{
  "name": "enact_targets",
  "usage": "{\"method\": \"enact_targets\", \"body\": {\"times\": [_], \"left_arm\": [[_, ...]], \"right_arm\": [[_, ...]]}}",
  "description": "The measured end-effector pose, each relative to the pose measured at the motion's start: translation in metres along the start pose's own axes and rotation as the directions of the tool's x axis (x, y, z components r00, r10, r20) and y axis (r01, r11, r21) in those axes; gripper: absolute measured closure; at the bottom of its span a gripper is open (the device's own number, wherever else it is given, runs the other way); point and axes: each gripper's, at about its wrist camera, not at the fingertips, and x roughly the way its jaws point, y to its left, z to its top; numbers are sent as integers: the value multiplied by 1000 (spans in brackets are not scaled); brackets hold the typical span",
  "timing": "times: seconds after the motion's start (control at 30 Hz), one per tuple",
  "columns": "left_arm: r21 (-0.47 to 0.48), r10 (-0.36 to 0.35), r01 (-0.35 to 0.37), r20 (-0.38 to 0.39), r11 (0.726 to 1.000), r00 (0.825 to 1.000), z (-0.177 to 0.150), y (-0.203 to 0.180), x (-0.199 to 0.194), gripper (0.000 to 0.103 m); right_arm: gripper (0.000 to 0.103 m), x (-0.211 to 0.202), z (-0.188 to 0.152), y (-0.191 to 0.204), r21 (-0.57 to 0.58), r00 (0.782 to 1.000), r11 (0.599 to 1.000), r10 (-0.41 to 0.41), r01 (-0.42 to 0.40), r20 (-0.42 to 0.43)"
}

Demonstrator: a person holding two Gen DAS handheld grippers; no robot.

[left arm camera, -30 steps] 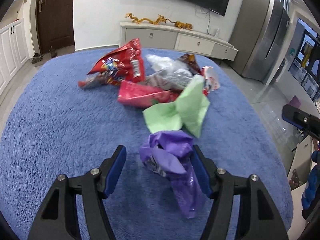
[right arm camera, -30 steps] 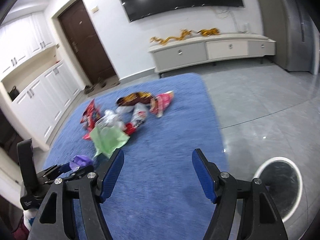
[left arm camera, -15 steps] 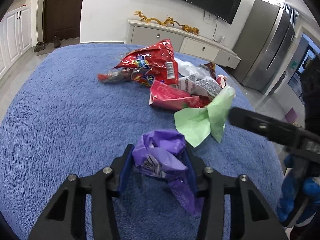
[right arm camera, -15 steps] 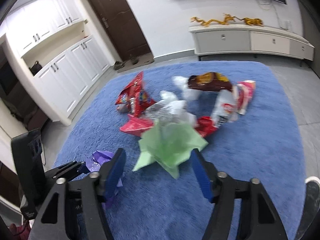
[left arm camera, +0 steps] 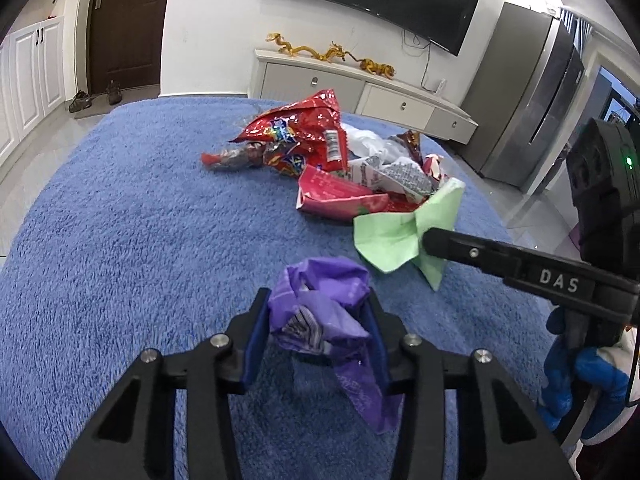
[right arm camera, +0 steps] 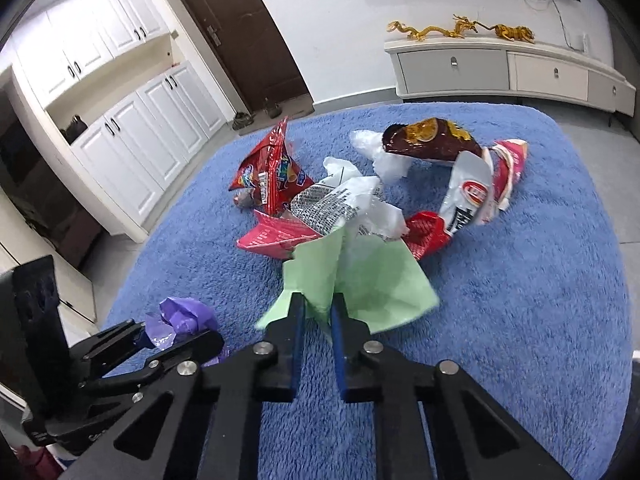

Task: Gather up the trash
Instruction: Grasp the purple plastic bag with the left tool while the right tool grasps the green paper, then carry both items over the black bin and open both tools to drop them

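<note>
My left gripper point(left arm camera: 316, 320) is shut on a crumpled purple wrapper point(left arm camera: 320, 308), held just above the blue rug point(left arm camera: 120, 240). My right gripper point(right arm camera: 318, 312) is shut on a green paper point(right arm camera: 360, 280); the same paper point(left arm camera: 392, 236) and the right gripper's finger point(left arm camera: 460, 248) show in the left wrist view. The left gripper with the purple wrapper point(right arm camera: 180, 316) shows at the lower left of the right wrist view. A pile of trash lies beyond: a red snack bag point(left arm camera: 300, 136), a pink box point(left arm camera: 340, 196), white wrappers point(right arm camera: 348, 204) and a brown bag point(right arm camera: 428, 136).
A white TV cabinet point(left arm camera: 360, 88) with gold dragon figures stands against the far wall. A dark door point(right arm camera: 240, 32) and white cupboards point(right arm camera: 140, 128) are at the left. A grey fridge point(left arm camera: 532, 92) stands at the right. Grey tile floor surrounds the rug.
My left gripper has closed on the purple wrapper. My right gripper swung from the bin side towards the pile and closed on the green paper.
</note>
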Motion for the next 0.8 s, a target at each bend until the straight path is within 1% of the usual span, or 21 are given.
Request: {"method": "enact_targets", "body": {"times": [0.17, 0.23, 0.47, 0.67, 0.8], "left_arm": [[5, 5, -6, 25, 1000, 1000, -4, -3, -17, 62], [7, 8, -8, 34, 1000, 999, 0, -6, -22, 62], [20, 20, -21, 75, 1000, 997, 5, -16, -43, 62], [60, 8, -15, 101, 998, 995, 14, -38, -52, 62], [104, -25, 14, 103, 994, 994, 24, -63, -49, 62]], "right_arm": [[94, -23, -7, 1, -5, 999, 1000, 21, -21, 36], [97, -32, -12, 2, -5, 998, 1000, 29, -29, 54], [97, -62, -21, 6, -15, 992, 999, 36, -34, 118], [97, -97, -26, -2, 2, 982, 1000, 11, -12, 190], [97, -118, -32, -14, 34, 972, 999, -24, 17, 233]]}}
